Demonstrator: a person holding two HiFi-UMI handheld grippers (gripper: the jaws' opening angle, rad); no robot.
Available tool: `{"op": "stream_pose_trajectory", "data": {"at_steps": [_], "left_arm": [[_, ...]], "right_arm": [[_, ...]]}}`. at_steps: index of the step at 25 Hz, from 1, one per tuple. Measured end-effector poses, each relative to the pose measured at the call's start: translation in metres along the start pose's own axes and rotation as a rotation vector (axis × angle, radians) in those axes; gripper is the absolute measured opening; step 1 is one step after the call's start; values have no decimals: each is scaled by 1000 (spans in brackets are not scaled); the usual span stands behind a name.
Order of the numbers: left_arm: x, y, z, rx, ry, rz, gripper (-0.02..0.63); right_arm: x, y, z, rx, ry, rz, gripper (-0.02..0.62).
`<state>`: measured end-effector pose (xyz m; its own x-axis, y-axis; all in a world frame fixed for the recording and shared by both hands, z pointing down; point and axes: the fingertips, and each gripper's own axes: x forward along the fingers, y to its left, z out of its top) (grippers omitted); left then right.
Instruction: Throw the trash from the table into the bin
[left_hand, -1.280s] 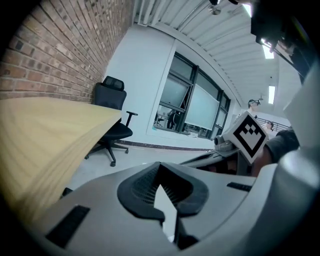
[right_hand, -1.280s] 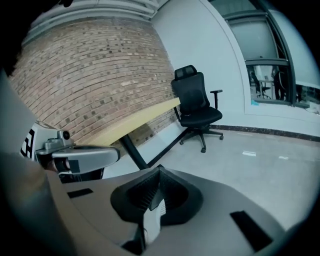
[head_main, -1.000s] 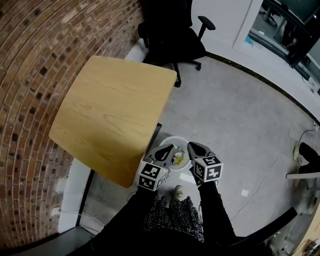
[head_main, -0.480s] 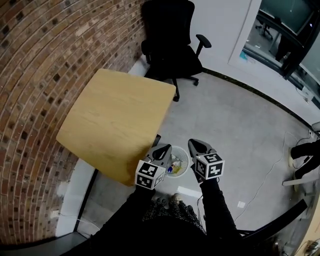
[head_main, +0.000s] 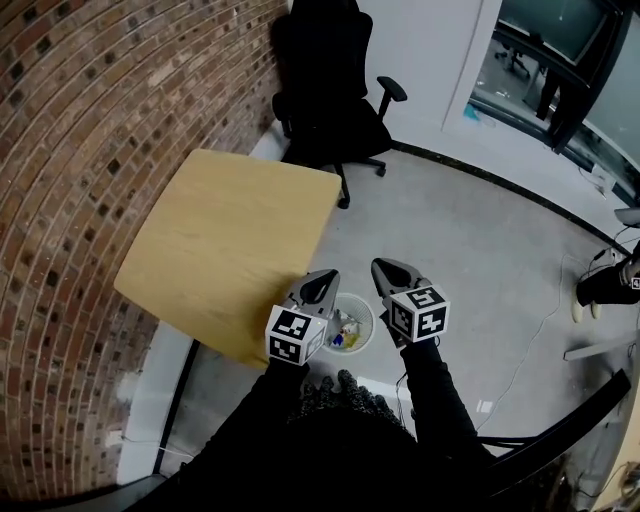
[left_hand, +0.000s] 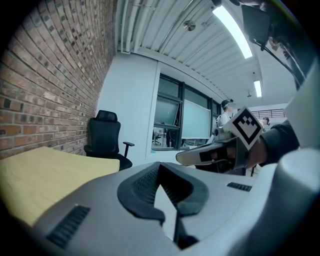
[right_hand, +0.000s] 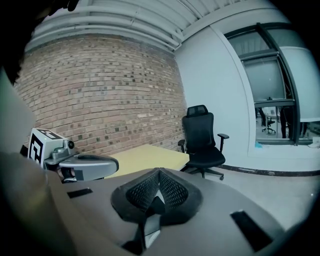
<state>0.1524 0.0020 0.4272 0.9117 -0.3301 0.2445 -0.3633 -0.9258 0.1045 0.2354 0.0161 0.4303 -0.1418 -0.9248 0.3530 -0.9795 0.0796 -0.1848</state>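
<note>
Both tools had risen since a second earlier, the left tool (head_main: 322, 283) and right tool (head_main: 386, 270) pressed together and empty, the trash (head_main: 340, 338) lying in the bin (head_main: 366, 305) below and between them, so the left tool risked clipping the bare counter (head_main: 230, 240) edge just beside it.

Both arms reach forward from the body in black sleeves, the left sleeve (head_main: 262, 405) and the right sleeve (head_main: 436, 398) running side by side. The left tool (head_main: 322, 276) and the right tool (head_main: 386, 268) are held near each other at about the same height, not touching. Both point ahead and slightly downward, and their tips lean a little toward one another. Each carries its marker cube at the rear, nearest the person. In the left gripper view the jaws are together with nothing between them. The right gripper view shows the same, jaws pressed together and empty.
</note>
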Motion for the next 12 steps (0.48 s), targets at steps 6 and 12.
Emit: {"op": "stream_pose_trajectory", "data": {"at_steps": [6,12], "left_arm": [[-1,0,3,9,2,-8,5],[-3,4,10,14,-13,-4,6]], "right_arm": [[-7,0,9,-4,-23,2,14],[-13,-9,12,25,-38,-4,14]]}}
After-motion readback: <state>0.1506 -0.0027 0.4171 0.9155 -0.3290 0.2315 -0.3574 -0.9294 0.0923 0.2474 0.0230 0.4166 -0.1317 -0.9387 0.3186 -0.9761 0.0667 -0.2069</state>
